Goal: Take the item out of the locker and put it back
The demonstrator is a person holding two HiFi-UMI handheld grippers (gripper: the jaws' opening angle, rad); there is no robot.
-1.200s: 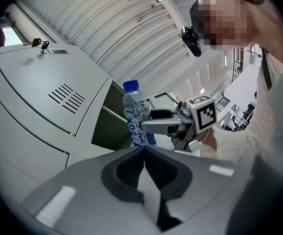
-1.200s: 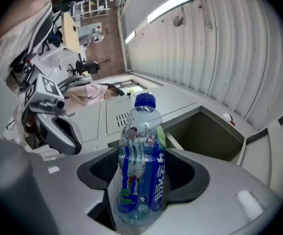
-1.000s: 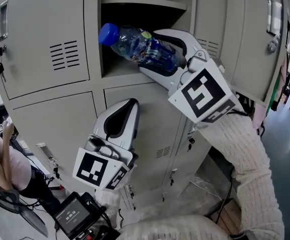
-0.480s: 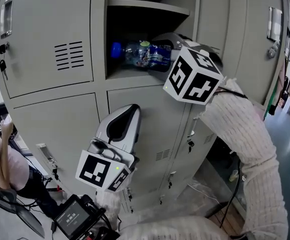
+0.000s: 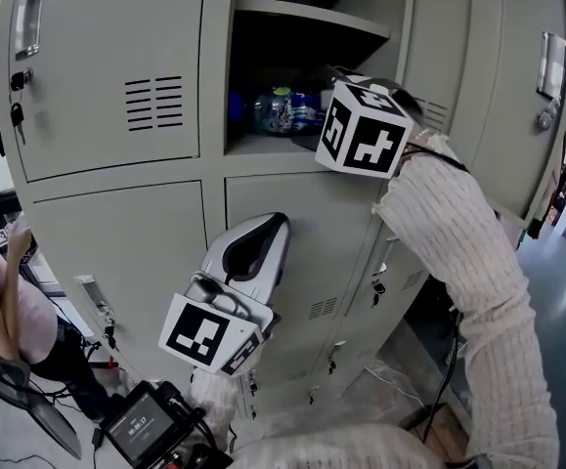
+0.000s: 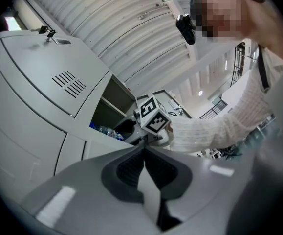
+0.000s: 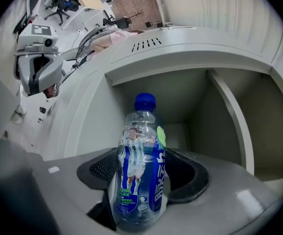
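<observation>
A clear drink bottle (image 5: 281, 111) with a blue label and blue cap lies sideways in the open locker compartment (image 5: 263, 145), cap to the left. My right gripper (image 5: 309, 117) reaches into the compartment from the right. It is shut on the bottle, and its marker cube (image 5: 364, 128) sits at the opening. In the right gripper view the bottle (image 7: 139, 151) stands between the pads (image 7: 189, 173), cap (image 7: 144, 102) towards the back wall. My left gripper (image 5: 263, 234) is shut and empty, in front of the lower locker door; its jaws (image 6: 144, 153) meet.
A shelf (image 5: 307, 15) caps the compartment. Closed grey doors with vents (image 5: 155, 101) surround it, and keys (image 5: 16, 115) hang at the left. The opened door (image 5: 517, 106) stands at the right. A seated person (image 5: 4, 311) is at the lower left, a small screen device (image 5: 144, 423) below.
My right gripper has carried the bottle from the compartment's mouth deeper inside and rolled, so the cube now faces the camera. The left gripper has stayed in place.
</observation>
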